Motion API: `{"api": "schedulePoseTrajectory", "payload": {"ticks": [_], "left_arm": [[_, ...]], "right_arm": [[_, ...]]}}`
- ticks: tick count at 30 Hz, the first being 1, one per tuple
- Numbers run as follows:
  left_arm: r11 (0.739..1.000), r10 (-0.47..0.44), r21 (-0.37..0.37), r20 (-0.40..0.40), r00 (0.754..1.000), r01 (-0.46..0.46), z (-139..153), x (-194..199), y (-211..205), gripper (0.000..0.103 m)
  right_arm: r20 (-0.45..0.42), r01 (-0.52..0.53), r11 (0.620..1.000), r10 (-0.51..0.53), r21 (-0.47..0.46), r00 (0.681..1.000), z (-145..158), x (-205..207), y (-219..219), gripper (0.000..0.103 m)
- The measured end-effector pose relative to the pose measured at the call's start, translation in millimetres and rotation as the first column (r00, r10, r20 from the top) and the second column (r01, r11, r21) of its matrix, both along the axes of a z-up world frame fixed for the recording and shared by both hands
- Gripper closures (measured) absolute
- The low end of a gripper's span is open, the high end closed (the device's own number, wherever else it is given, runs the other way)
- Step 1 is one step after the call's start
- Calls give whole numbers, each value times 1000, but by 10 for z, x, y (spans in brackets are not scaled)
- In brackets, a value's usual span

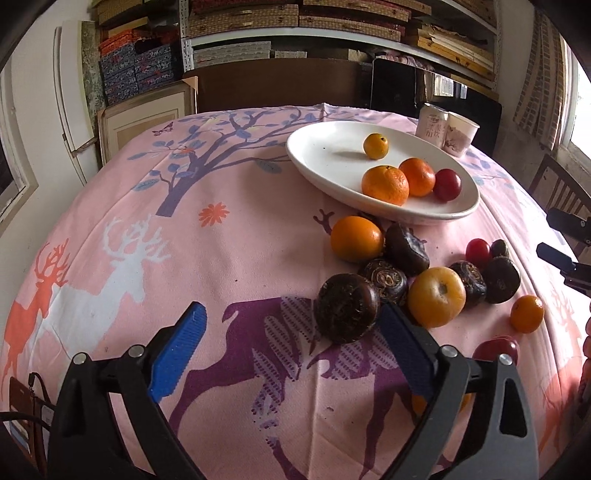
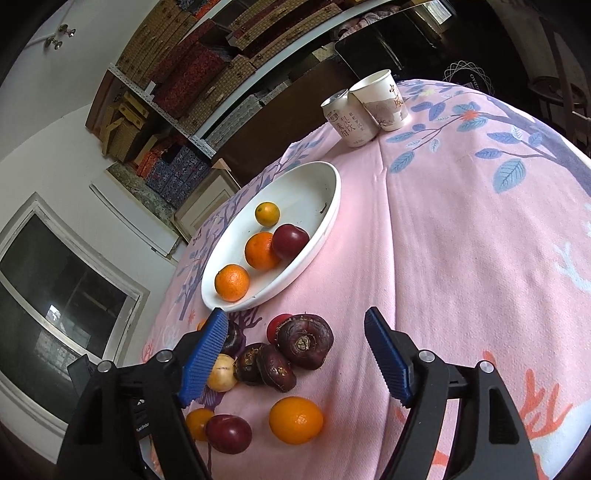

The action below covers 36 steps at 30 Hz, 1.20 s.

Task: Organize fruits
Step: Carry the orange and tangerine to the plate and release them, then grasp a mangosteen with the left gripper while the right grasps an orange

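Observation:
A white oval plate (image 1: 332,162) (image 2: 295,184) holds two oranges (image 1: 385,184), a small yellow citrus (image 1: 375,146) (image 2: 267,213) and a red plum (image 1: 447,184) (image 2: 290,240). In front of it, on the pink cloth, lies a cluster of loose fruit: several dark brown water chestnuts (image 1: 346,313) (image 2: 304,341), oranges (image 1: 356,238) (image 2: 295,420), a yellow fruit (image 1: 436,296) and plums (image 2: 228,433). My left gripper (image 1: 291,328) is open and empty, its right finger beside the nearest chestnut. My right gripper (image 2: 295,347) is open and empty above the cluster.
A drink can (image 2: 347,120) and a paper cup (image 2: 382,99) stand behind the plate near the table's far edge. Shelves of boxes (image 1: 295,22) line the wall behind. A wooden chair (image 1: 561,184) stands at the right.

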<state>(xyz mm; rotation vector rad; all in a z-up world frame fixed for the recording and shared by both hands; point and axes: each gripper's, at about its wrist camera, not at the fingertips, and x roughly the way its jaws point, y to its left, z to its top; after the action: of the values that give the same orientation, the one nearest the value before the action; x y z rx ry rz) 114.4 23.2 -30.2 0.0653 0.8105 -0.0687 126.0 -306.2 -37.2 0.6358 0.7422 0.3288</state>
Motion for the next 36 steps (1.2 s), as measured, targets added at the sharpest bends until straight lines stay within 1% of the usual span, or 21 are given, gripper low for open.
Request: {"api": "schedulePoseTrajectory", "payload": {"ticks": [1,3,5,6,8,9,11,12,15,16,20,22,23,25,27,29,30,31,32,34,36], "left_arm": [[1000,-6,18,-10,1000,6,-33,22,-42,8],[997,2,83,-48,999,2,-108,92,-90,6],[996,33,87,-44,998,-29,-91,115,-5,6],[990,88,116,-21,996,-85,-68,111,75,6],[965,207,163,15,978,-207,-30,116,252,7],[961,236,143,13,972,-235,-16,118,349,7],[973,220,72,-1,975,-220,5,107,429,7],[978,198,65,-3,980,-198,5,105,405,7],[979,157,129,0,988,-156,-27,122,274,7],[981,148,129,-10,989,-146,-41,137,257,7],[987,146,69,-40,988,-143,-68,178,327,7],[988,150,46,-48,988,-148,-72,188,355,12],[988,152,39,-54,987,-150,-79,194,360,19],[990,141,10,-73,987,-141,-106,224,372,25],[992,124,-8,-91,988,-125,-135,252,360,35],[993,114,-9,-92,989,-115,-142,264,335,39],[994,107,-16,-91,990,-108,-143,266,326,45],[995,99,-24,-89,991,-102,-141,270,316,47],[995,95,-28,-87,992,-98,-140,273,306,50],[995,91,-31,-86,992,-94,-139,279,302,52],[995,86,-41,-83,993,-90,-134,274,303,57]], "right_arm": [[-3,-2,1000,2,1,1000,-2,5,4,25],[-7,-7,1000,7,3,1000,-15,13,8,25],[-7,-4,1000,4,2,1000,-11,31,1,25],[-5,-1,1000,1,3,1000,-8,34,-6,25],[-5,3,1000,-3,9,1000,-11,34,-17,25],[-7,3,1000,-3,10,1000,-14,36,-16,25],[-9,-3,1000,3,10,1000,-19,33,-2,25],[-8,-7,1000,7,9,1000,-17,32,4,25],[-6,-16,1000,16,4,1000,-14,30,21,25],[-7,-18,1000,18,4,1000,-15,30,25,25],[-8,-19,1000,20,4,1000,-18,32,27,25],[-9,-24,1000,24,3,1000,-21,32,31,25],[-9,-28,1000,28,1,1000,-21,32,41,25],[-7,-35,999,35,-5,999,-21,25,55,25],[-10,-44,999,44,-6,999,-29,-1,63,25],[-20,-62,998,62,7,998,-51,-70,69,25],[-23,-77,997,77,15,997,-64,-120,72,25],[-23,-91,996,91,15,996,-75,-174,79,25],[-25,-104,995,105,7,994,-91,-231,92,25],[-32,-134,991,133,-9,991,-115,-318,127,25],[-40,-150,988,149,-35,988,-133,-365,167,25]]}}
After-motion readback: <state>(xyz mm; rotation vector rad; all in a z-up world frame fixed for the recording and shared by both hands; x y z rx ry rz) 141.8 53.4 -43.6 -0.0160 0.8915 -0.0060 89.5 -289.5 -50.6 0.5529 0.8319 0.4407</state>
